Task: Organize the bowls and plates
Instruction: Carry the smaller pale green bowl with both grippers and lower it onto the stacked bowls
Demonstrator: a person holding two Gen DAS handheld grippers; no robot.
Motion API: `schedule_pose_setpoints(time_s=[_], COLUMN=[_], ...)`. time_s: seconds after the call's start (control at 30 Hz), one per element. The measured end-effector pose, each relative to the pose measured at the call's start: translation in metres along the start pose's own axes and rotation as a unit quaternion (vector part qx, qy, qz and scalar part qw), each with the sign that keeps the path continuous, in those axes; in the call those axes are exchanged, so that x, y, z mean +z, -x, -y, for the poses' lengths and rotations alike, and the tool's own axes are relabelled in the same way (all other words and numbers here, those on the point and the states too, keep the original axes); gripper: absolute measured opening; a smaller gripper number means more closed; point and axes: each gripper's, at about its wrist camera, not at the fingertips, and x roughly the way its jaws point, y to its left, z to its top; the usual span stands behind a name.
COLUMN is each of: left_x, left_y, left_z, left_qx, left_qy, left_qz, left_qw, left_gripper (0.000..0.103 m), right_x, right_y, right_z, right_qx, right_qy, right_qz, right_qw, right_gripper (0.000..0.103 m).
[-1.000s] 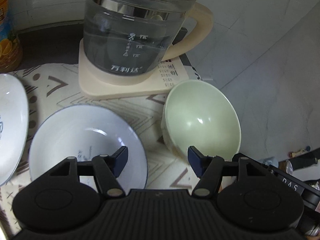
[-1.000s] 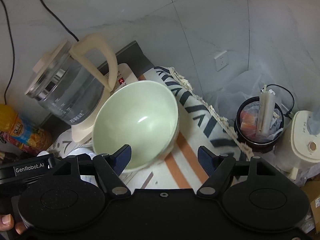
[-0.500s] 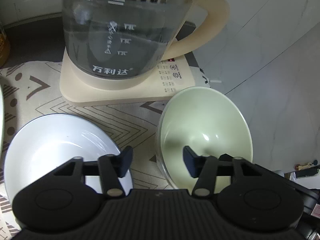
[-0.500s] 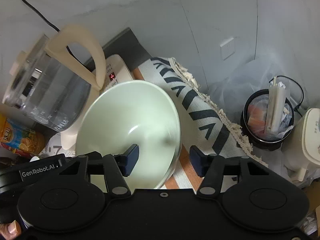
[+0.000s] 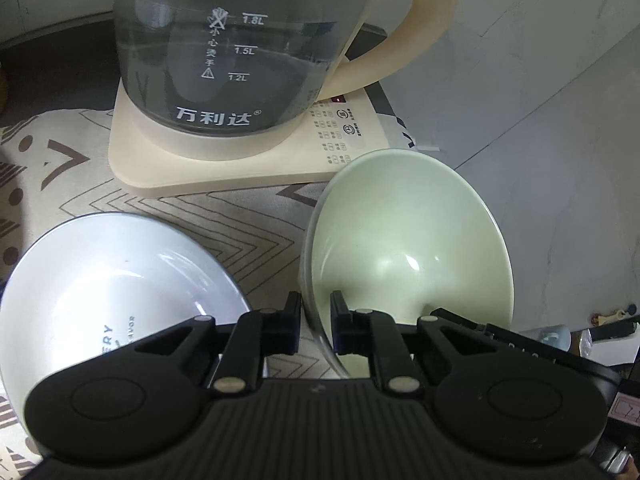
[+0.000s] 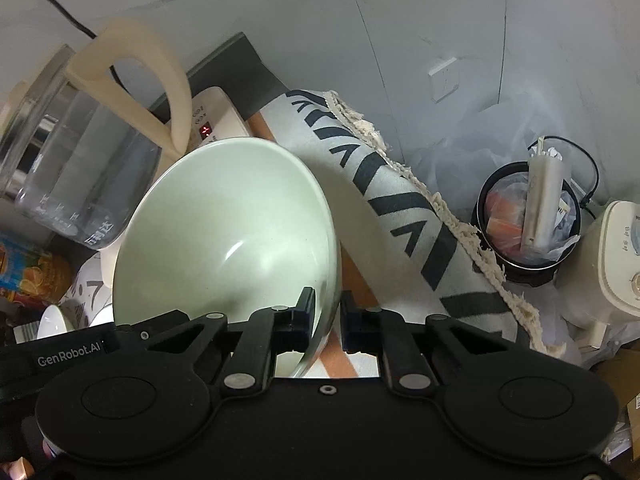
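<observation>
While both of our grippers clamp opposite edges of the pale green bowl [image 5: 404, 248], we see it tilted over the patterned cloth [image 5: 248, 212], empty. From the left wrist view, the white bowl [image 5: 108, 280] sits leftmost, empty, with partial lettering "ERY". Our left gripper [image 5: 315, 324] pinches the green bowl's rim. Behind stands a glass kettle [image 5: 228, 48] holding water, marked 1.8L, 1.5L, 1.2L and "万利达". Our right gripper [image 6: 327, 318] grips the other rim; a black bin [image 6: 528, 220] holds rubbish.
</observation>
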Motion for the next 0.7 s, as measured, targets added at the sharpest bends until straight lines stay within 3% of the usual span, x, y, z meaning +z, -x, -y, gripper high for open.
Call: schedule_pose_setpoints(time_s=[0.7], left_x=[-0.033], left_y=[0.085], left_z=[-0.004], left_qx=[-0.047], left_qy=[-0.037], left_qz=[0.044], left_qw=[0.9973], left_gripper=[0.013], right_x=[-0.046], right_y=[0.080], right_z=[-0.027], right_qx=[-0.009], right_qy=[0.030], right_qz=[0.088], right_qw=[0.996], right_gripper=[0.013])
